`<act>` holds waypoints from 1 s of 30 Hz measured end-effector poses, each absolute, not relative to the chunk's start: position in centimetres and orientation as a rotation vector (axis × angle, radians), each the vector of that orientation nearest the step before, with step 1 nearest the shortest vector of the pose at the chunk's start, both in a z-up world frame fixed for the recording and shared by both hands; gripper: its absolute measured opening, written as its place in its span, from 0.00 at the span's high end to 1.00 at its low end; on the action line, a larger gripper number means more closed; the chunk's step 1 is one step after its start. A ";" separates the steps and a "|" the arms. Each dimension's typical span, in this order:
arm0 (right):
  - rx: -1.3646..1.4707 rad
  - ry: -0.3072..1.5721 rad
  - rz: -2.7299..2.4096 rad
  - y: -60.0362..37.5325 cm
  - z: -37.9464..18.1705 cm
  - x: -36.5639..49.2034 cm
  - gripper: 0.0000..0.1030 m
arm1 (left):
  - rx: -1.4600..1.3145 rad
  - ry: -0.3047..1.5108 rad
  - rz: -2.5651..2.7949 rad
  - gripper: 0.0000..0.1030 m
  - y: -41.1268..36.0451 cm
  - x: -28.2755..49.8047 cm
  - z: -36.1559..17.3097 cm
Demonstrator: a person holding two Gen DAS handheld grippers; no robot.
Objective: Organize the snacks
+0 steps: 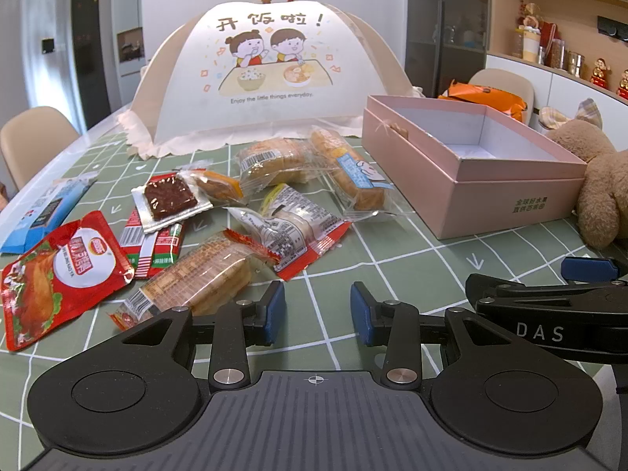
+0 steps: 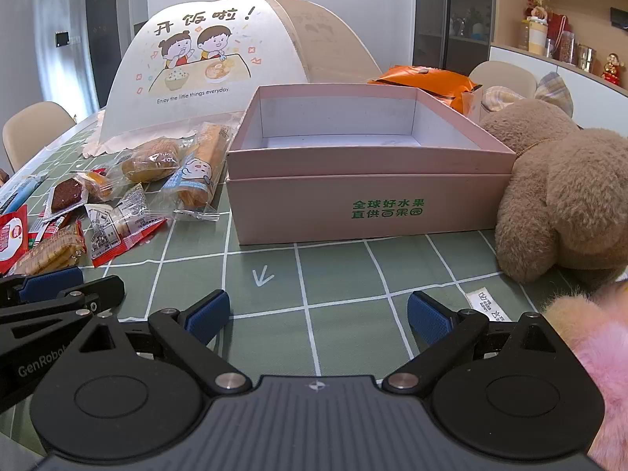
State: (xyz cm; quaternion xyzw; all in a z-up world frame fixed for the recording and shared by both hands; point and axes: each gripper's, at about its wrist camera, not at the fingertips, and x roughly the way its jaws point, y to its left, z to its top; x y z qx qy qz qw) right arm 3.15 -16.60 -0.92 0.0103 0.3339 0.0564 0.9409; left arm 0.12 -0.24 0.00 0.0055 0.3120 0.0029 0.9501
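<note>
Green checked cloth [image 1: 392, 259] covers the table where a scatter of wrapped snacks [image 1: 219, 212] lies left of a pink cardboard box [image 1: 490, 200], seen from the left wrist: a red pouch printed with roast chicken [image 1: 59, 274], a blue packet [image 1: 47, 208], clear-wrapped cakes and a long bread stick [image 1: 349, 168]. The left gripper [image 1: 317, 311] hovers low over bare cloth, its blue pads parted with nothing between them, one wrapped biscuit pack [image 1: 196, 278] just beside its left finger. Behind stands a cartoon-printed food cover [image 1: 267, 74].

From the right wrist, the box [image 2: 365, 196] sits open and empty, green lettering on its front wall, a brown plush toy [image 2: 561, 196] touching its right side. The right gripper [image 2: 318, 314] is spread wide over bare cloth, holding nothing; the snacks [image 2: 117, 204] lie left of the box.
</note>
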 end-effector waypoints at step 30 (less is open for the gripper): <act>0.021 0.674 0.110 -16.5 -0.9 3.1 0.05 | -0.001 0.641 0.007 0.58 -0.3 0.2 -0.1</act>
